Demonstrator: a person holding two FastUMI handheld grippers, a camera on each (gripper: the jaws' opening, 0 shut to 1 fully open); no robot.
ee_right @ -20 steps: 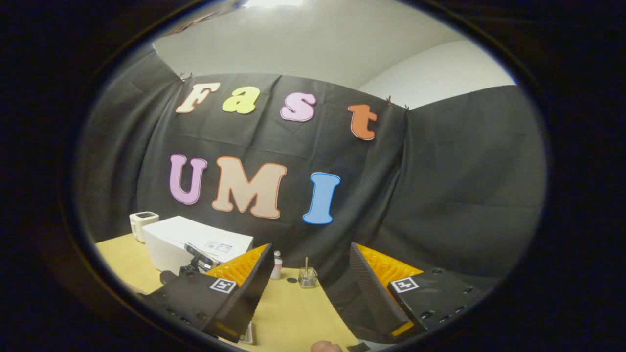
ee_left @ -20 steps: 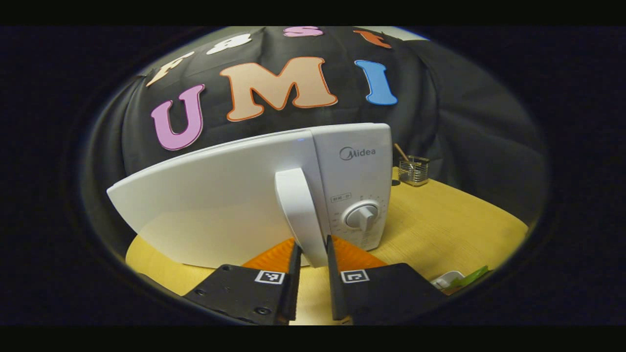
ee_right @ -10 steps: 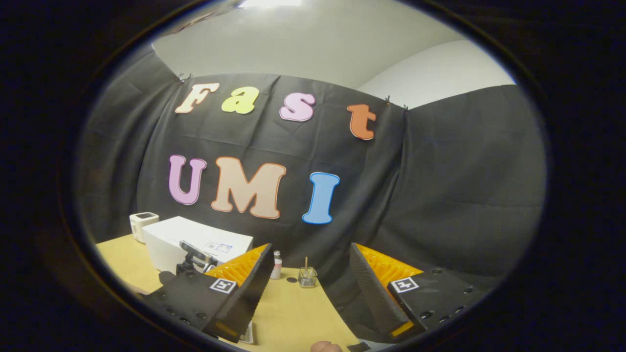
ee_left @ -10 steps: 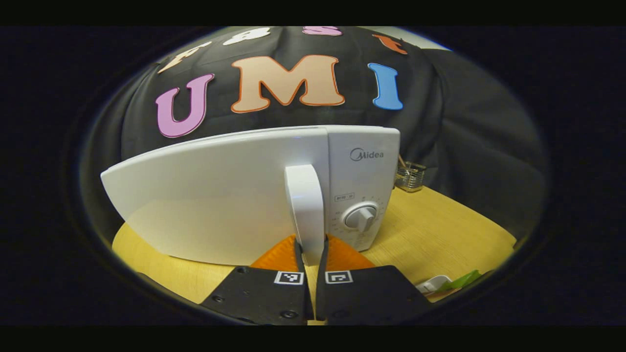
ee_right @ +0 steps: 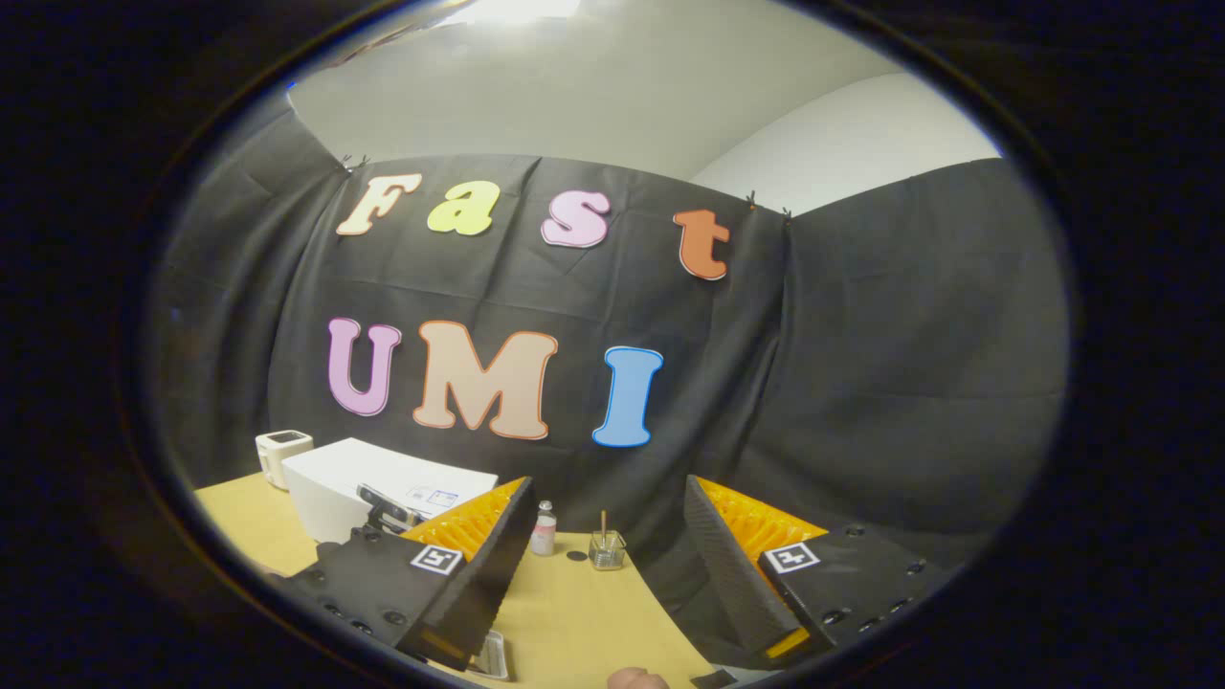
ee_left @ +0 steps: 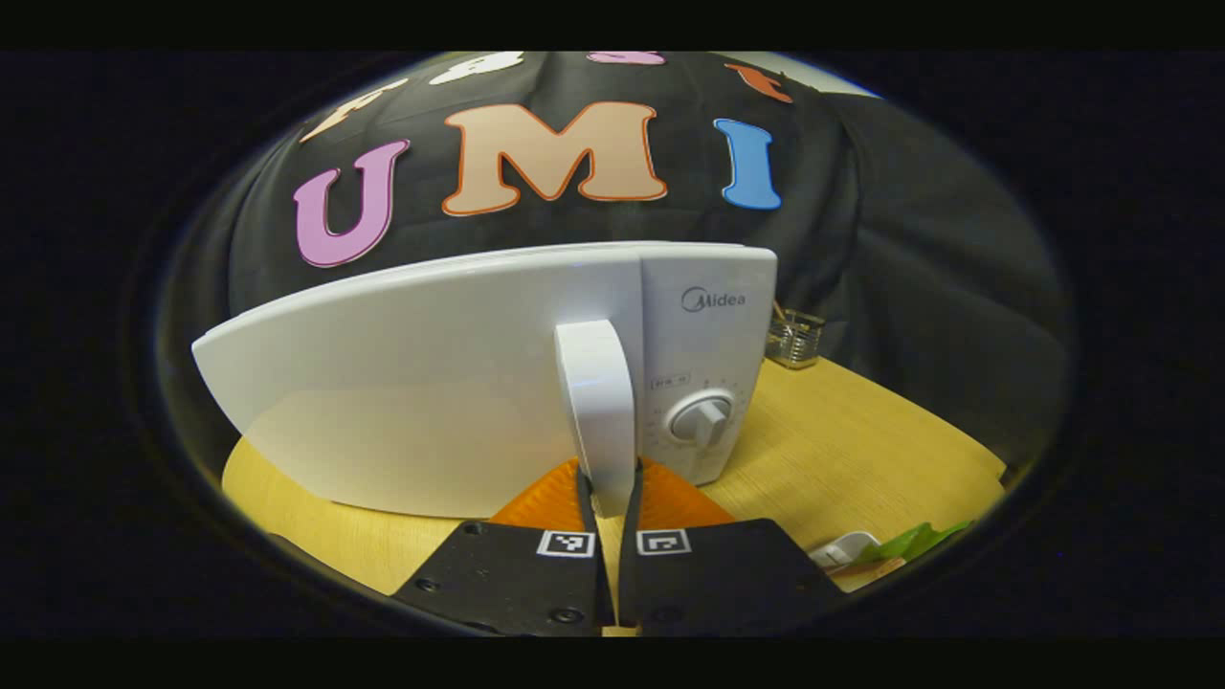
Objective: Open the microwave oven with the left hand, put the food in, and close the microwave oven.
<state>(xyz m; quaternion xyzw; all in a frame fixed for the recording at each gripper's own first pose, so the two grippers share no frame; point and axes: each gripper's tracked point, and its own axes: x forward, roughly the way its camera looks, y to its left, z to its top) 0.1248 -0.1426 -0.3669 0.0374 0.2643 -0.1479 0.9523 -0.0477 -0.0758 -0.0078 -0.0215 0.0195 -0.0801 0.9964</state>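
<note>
Both views are dim and warm-toned, with strong fisheye bending toward the rims. A ceiling light glares at the top of the right gripper view. The white microwave shows a soft sheen, and focus stays reasonably sharp.

Glossy white plastic microwave oven, pale wood-grain table, matt black cloth wall

1 microwave, 2 tongs, 1 glass cup.

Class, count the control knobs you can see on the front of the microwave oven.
1. The single knob sits low on the control panel of the microwave oven, right of the door handle. The handle could hide part of the panel.
</note>
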